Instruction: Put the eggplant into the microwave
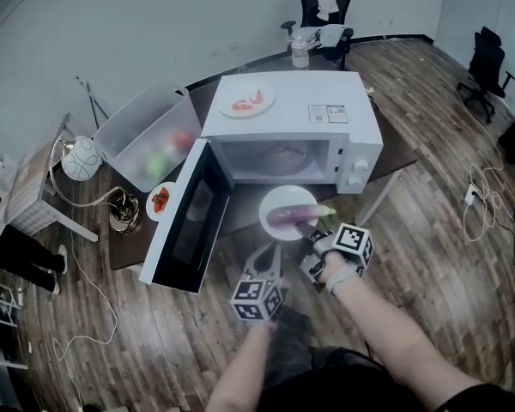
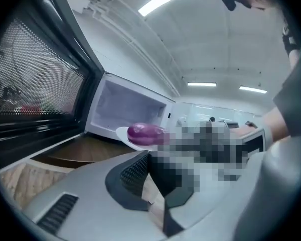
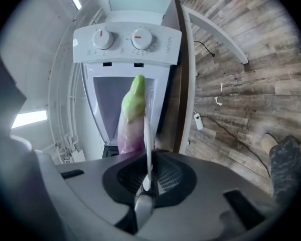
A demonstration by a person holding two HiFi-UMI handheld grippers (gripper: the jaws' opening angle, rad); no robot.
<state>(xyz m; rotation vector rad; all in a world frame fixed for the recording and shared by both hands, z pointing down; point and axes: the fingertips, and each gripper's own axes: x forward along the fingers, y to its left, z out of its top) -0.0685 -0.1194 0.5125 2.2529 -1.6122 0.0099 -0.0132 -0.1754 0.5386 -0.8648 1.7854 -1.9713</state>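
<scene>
The white microwave (image 1: 292,110) stands with its door (image 1: 184,221) swung wide open to the left. In front of the opening, a white plate (image 1: 275,202) carries the purple eggplant (image 1: 290,215) with its green stem end. My right gripper (image 1: 313,234) is shut on the plate's near rim. In the right gripper view, the plate (image 3: 147,134) shows edge-on between the jaws, the eggplant (image 3: 132,114) lies beyond, and the microwave's dials (image 3: 125,41) are behind. My left gripper (image 1: 270,256) hovers just left of the plate, shut and empty. Its own view shows the eggplant (image 2: 145,133) before the cavity.
A plate of red food (image 1: 246,101) sits on top of the microwave. A clear bin of vegetables (image 1: 150,136) and a small plate with something red (image 1: 160,200) stand left of the door. A bottle (image 1: 300,52) and office chair (image 1: 326,11) are behind; cables (image 1: 481,204) lie on the wood floor.
</scene>
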